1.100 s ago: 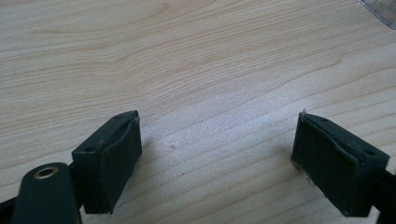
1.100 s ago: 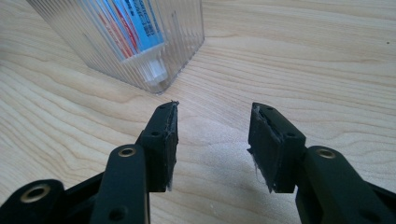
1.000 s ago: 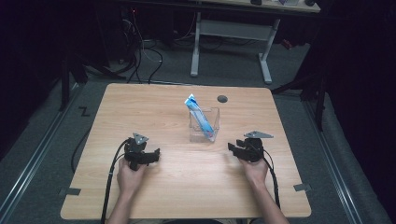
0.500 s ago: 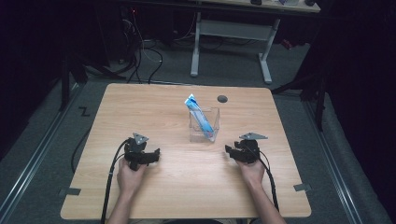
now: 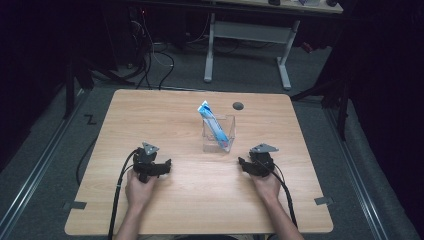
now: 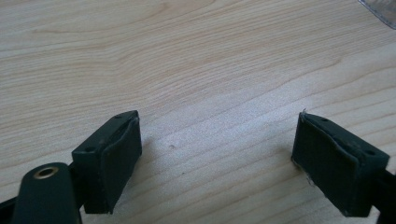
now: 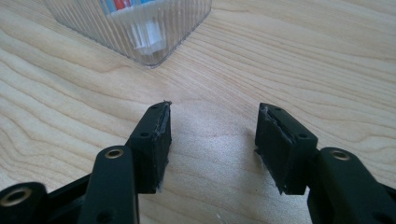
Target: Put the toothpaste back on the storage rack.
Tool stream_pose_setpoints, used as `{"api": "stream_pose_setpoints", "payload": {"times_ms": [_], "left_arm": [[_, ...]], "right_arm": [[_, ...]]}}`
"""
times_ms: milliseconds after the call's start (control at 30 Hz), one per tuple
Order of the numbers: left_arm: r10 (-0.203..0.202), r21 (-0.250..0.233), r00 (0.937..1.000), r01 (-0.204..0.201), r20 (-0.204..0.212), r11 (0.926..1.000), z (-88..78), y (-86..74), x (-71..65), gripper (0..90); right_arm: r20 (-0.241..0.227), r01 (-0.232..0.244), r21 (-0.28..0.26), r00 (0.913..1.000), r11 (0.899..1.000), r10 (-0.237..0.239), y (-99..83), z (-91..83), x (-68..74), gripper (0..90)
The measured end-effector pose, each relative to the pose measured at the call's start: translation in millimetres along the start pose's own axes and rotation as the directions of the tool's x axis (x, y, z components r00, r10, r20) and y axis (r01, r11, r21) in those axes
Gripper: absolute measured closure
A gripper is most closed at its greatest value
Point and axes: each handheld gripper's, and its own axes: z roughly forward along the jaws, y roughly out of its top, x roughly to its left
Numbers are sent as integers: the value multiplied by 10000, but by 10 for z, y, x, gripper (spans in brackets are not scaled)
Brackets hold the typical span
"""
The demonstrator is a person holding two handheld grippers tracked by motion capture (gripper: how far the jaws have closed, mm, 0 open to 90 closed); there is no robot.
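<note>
High view: a wooden bench (image 5: 165, 210) carries a clear plastic holder (image 5: 219, 134) near its middle, with a blue-and-white tube (image 5: 213, 123) standing tilted inside, its top leaning toward the far left. The left gripper (image 5: 165, 165) rests on the bench to the near left of the holder, well apart from it; the right gripper (image 5: 243, 163) lies to the near right, pointing toward it and closer. A dark round hole (image 5: 238, 105) sits beyond the holder. Left gripper view: jaws spread wide over bare wood, nothing between them; a clear corner of the holder (image 6: 379, 10) shows at the top right. Right gripper view: jaws have just been opening and stand apart, nothing between them; the ribbed holder (image 7: 163, 32) lies just ahead and to one side, the tube's white cap end (image 7: 147, 35) resting at its bottom. Risks, as judged: the holder looks light, so a jaw that clips its wall on the way in could slide or tip it; a pinch on the tube's slanted, slick upper end could slip or drag the holder along unless the other gripper steadies it.
</note>
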Motion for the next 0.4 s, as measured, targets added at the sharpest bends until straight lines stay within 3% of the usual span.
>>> {"api": "stream_pose_setpoints", "payload": {"times_ms": [400], "left_arm": [[-2, 1, 10000, 2, 0, 10000, 0, 0, 0, 160]], "right_arm": [[32, 30, 34, 10000, 10000, -30, 1, 2, 4, 414]]}}
